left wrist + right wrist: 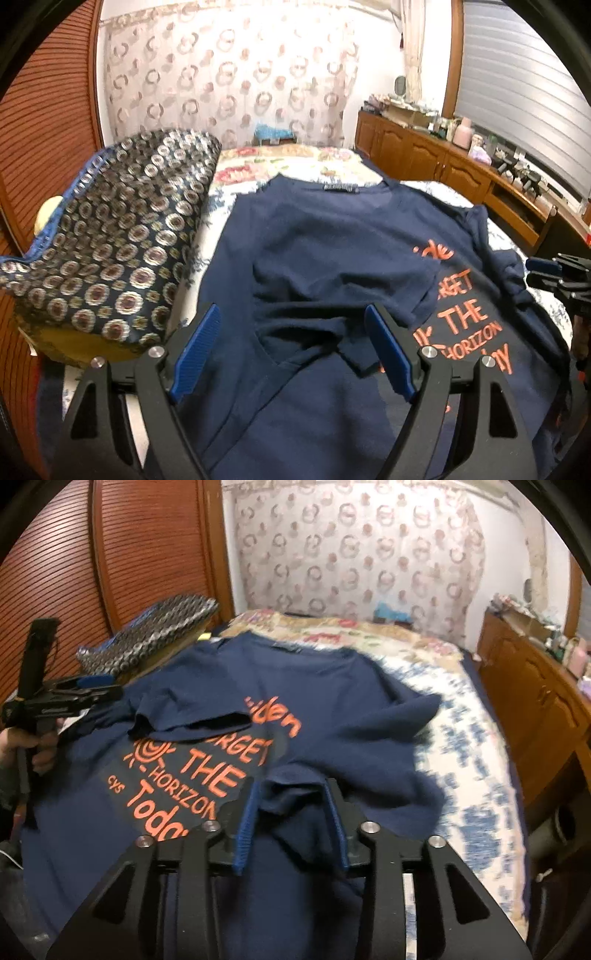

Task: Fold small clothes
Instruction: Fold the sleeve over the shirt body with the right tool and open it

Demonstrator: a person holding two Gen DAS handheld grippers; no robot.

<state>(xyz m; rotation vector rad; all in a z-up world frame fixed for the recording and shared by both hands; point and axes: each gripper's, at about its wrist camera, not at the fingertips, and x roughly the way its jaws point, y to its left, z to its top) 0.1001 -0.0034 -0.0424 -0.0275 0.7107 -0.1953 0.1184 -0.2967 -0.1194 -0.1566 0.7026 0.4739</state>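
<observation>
Navy T-shirt (332, 709), orange lettering, spread on bed, sleeves folded inward.

Around me I see a bed (424, 192) with a flowered cover, a ring-patterned curtain (229, 74), reddish slatted doors (147, 546) and a cluttered wooden cabinet (417, 147).

Dim, soft indoor light; curtain (229, 74) glares backlit, fisheye edges bend, right view motion-blurred

1. A bedroom in a home is shown.
2. A bed (476, 738) covered with a floral quilt is seen filling the middle of the room.
3. A patterned curtain (229, 74) is hung across the far wall.
4. Wooden cabinets (424, 151), loaded with bottles and boxes, are set along one side.
5. Louvred wooden doors (147, 546) are seen beside the bed.
</observation>
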